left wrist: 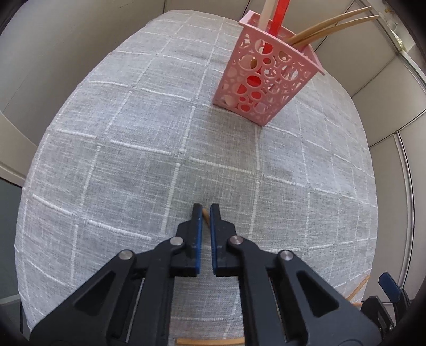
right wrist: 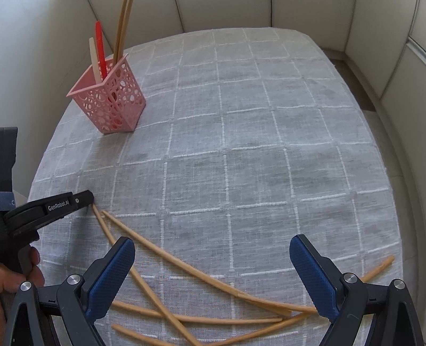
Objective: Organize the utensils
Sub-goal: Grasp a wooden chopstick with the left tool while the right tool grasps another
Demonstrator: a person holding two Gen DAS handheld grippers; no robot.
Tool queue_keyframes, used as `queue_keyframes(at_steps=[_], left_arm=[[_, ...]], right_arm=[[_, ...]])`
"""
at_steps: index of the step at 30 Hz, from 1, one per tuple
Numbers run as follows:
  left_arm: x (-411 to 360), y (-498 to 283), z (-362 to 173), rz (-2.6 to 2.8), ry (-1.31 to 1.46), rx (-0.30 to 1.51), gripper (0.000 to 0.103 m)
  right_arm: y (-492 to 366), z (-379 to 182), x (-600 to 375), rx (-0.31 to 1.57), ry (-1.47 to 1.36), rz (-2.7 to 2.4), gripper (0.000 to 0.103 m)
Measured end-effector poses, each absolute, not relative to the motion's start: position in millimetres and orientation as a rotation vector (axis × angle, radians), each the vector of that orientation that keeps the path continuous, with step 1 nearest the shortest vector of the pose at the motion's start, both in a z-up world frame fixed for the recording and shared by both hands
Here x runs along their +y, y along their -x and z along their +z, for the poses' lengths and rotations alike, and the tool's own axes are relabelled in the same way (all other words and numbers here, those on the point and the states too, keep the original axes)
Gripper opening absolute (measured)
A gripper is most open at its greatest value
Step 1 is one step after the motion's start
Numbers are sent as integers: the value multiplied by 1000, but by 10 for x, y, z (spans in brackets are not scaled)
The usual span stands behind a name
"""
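Note:
A pink perforated holder [left wrist: 262, 77] [right wrist: 110, 102] stands on the grey checked tablecloth and holds two wooden chopsticks, a red utensil and a white utensil. Several loose wooden chopsticks [right wrist: 202, 279] lie crossed near the table's front edge. My left gripper [left wrist: 205, 214] [right wrist: 89, 199] is low on the cloth, its fingers closed on the tip of one chopstick [left wrist: 205, 216] [right wrist: 105, 229]. My right gripper [right wrist: 211, 255] is wide open and empty, hovering over the chopstick pile.
The grey tablecloth [right wrist: 239, 133] covers a rounded table beside beige wall panels [right wrist: 306, 13]. The table edge runs close on the left of the holder. A chopstick piece [left wrist: 210, 341] shows under my left gripper.

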State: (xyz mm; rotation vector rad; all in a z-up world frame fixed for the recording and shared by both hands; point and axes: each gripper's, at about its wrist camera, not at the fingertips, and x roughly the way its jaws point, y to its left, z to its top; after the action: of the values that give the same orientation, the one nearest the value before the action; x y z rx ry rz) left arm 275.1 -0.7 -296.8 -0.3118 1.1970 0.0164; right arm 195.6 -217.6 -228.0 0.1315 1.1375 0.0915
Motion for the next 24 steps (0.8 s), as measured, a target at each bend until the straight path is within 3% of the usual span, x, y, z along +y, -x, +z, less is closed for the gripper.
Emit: queue_keyframes(at_steps=[8,13,22,24], left_arm=[[129,-2828,-2980,-77,357,1237,2],[149,-2801,-2903,-100,396,1270,15],[34,-2761,-2988,-77,403,1316,15],[9,-2743,-3004,-79,410,1326,15]], right_arm=[[-2093,-2551,-1999,1174,-98,171,94],[-2174,-2703,-1823,1196,-35,275,73],[-2158,-2990,-1485,1221,172,344,24],[-2182,-2992,-1483,1216,183,330,19]])
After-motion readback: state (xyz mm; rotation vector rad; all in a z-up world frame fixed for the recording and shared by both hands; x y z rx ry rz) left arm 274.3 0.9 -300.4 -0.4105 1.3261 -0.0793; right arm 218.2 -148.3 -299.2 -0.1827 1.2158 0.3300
